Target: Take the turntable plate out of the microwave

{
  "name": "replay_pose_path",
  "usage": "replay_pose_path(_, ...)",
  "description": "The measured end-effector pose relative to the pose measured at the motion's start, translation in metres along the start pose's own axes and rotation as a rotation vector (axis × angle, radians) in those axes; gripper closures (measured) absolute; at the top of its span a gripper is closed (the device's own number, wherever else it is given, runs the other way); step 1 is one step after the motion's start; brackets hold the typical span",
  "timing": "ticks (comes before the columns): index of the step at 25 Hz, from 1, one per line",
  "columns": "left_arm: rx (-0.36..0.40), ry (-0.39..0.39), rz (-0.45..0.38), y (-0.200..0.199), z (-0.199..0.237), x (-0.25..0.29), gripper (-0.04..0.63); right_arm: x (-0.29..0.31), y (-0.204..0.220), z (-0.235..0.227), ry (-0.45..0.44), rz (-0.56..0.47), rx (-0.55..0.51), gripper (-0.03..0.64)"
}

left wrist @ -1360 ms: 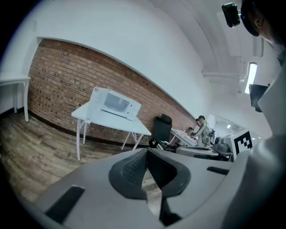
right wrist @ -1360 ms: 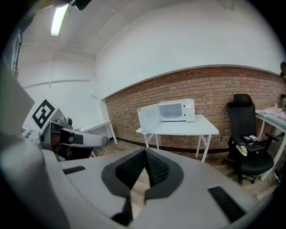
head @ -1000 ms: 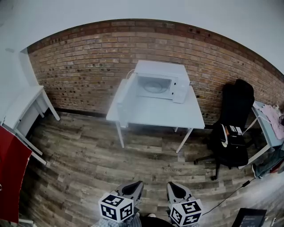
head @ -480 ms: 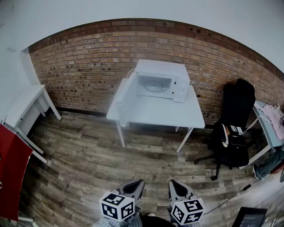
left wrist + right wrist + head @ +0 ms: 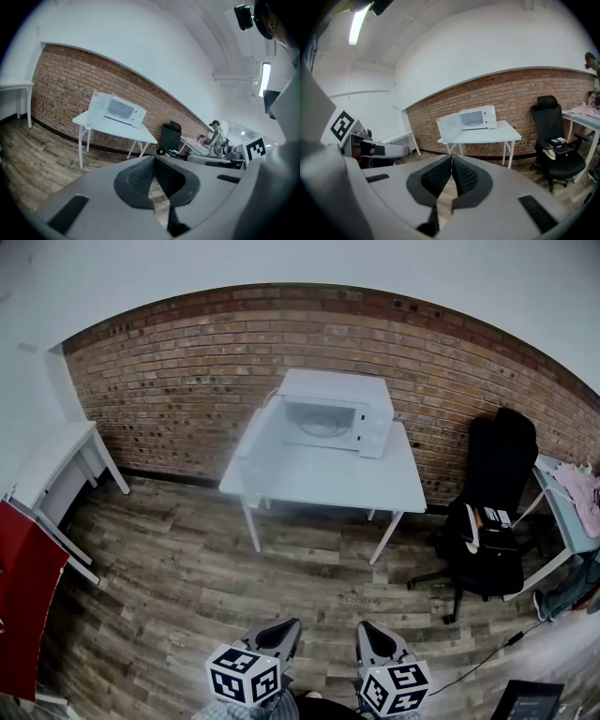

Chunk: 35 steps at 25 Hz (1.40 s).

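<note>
1. My left gripper (image 5: 286, 629) and right gripper (image 5: 367, 632) sit at bottom centre of the head view. Both have jaws shut tight with nothing between them, same as a second ago.
2. The turntable plate (image 5: 322, 426) is inside the microwave (image 5: 377, 416), upper centre, on the white table (image 5: 319, 482). The door (image 5: 261, 442) is swung open to the left.
3. Versus the earlier frame, the table and microwave have drifted slightly left. My tongs are well apart from them.
</note>
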<state>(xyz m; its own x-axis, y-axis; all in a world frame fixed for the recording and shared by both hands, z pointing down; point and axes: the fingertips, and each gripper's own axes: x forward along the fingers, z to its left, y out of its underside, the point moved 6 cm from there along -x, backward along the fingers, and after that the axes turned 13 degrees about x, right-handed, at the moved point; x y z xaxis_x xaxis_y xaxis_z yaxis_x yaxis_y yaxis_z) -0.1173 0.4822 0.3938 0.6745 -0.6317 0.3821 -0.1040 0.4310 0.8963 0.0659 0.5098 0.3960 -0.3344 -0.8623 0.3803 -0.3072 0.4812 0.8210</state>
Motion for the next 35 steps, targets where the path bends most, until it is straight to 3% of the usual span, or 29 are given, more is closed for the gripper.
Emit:
replay_pose_path(9,-0.015,-0.041,0.003,0.013,-0.009,0.011,0.591,-0.019,0.01,-0.038,0.037,0.009,0.02,0.6)
replay_pose_path(16,-0.016,-0.044,0.015,0.01,0.008,0.028,0.591,0.003,0.006,-0.043,0.031,0.014,0.033,0.6)
replay_pose_path(22,-0.019,-0.029,0.028,-0.007,0.045,0.066,0.591,0.049,-0.01,-0.047,0.033,0.03,0.03,0.6)
replay_pose_path(35,0.005,0.001,0.014,-0.083,0.156,0.147,0.591,0.186,-0.092,-0.044,0.042,0.009,0.021,0.6)
